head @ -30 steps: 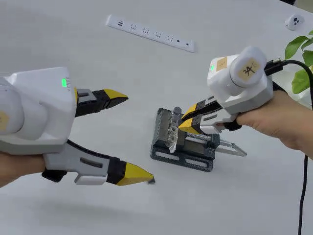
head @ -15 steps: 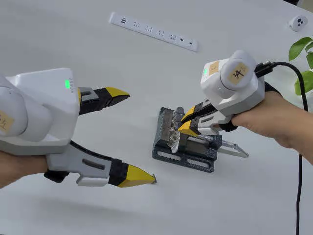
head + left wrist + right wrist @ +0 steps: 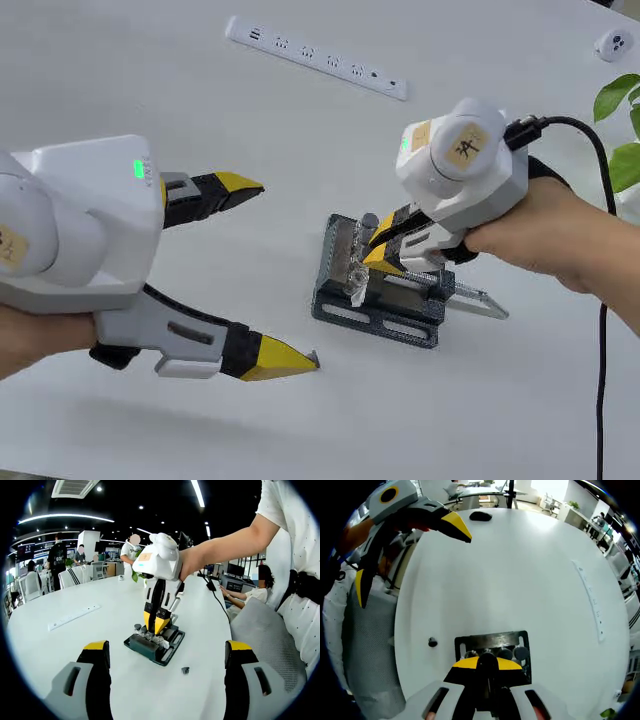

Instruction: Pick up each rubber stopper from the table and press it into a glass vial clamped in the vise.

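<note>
My right claw [image 3: 372, 252] is down over the vise [image 3: 375, 312], its two yellow tips drawn together on a dark rubber stopper [image 3: 487, 660]. The tips sit right above the row of glass vials [image 3: 353, 270] clamped between the vise's plates, but I cannot tell whether the stopper touches a vial mouth. At the far end of the row one vial already wears a grey stopper.

My left claw [image 3: 288, 275] hangs off to the left of the vise, well apart from it, with its jaws spread wide and nothing between them. From its own camera I look along both jaws at the vise and the right claw standing over it.

A loose stopper [image 3: 185, 670] lies on the white tabletop [image 3: 200, 100], near the vise's corner on my side. A white power strip [image 3: 315, 57] lies at the far side.
</note>
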A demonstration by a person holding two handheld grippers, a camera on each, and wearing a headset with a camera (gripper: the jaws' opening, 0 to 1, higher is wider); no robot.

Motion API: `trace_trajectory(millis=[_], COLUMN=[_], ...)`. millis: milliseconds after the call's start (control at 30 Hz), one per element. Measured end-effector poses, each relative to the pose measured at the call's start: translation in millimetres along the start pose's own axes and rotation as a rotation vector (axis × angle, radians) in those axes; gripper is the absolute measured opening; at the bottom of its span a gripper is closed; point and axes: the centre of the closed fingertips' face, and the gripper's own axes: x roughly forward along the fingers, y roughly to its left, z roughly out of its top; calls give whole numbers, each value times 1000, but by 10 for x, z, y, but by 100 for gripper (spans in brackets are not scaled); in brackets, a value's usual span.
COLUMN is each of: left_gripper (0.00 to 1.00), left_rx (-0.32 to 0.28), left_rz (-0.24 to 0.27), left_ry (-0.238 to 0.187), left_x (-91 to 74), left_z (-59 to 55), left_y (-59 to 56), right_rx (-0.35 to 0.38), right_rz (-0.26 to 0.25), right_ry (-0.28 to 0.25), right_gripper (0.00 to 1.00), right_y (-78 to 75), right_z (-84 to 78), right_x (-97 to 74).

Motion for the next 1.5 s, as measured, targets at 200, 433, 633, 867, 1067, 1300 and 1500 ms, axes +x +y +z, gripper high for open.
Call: trace_trajectory(millis=[200,433,633,867,1067,1300,1500], left_gripper=[95,95,94,94,93,93,93], left_rx=[4,13,11,11,11,11,16], left_rz=[-2,-15,-19,-18,-21,-23,-27], left_ry=[-4,-12,-9,-11,-12,-7,-12], left_x=[13,50,52,59,60,65,73], left_z=[-8,45,40,53,51,36,51], left_y=[14,-33,-54,-64,-62,-65,-69], right_rx=[40,26,32,59,71,92,87], right_rz=[9,18,13,18,6,-14,-10], right_ry=[45,38,24,-5,-19,-59,-75], right_gripper=[5,7,7,10,10,8,0], right_y=[-7,0,4,24,32,-11,8], right_z=[-23,-41,-36,-39,-65,-41,-25], right_x=[16,7,8,15,-3,-108,-112])
